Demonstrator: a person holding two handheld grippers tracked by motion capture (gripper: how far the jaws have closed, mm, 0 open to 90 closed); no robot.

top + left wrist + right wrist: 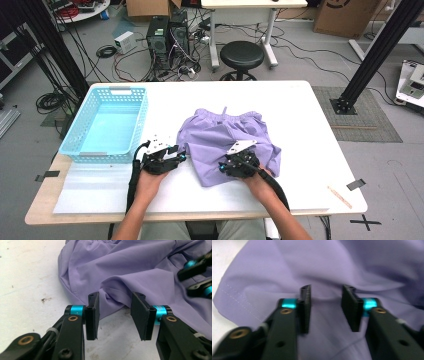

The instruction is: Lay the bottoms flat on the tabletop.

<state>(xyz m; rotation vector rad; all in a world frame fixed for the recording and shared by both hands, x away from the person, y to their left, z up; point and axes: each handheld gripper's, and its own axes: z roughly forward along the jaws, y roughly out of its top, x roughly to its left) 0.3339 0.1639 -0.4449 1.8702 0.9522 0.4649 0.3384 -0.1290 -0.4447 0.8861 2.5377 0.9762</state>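
the lilac shorts [227,145] lie crumpled and creased on the white table [310,130], right of the blue basket [107,125]; the left gripper [115,315] stands part open at their hem, gripping nothing; the right gripper [325,308] hovers part open above the cloth, pads clear.

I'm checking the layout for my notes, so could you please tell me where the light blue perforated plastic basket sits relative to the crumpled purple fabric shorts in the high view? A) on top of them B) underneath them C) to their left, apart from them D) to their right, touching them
C: in the high view the light blue perforated plastic basket stands at the table's left side, with bare white tabletop between it and the crumpled purple fabric shorts.
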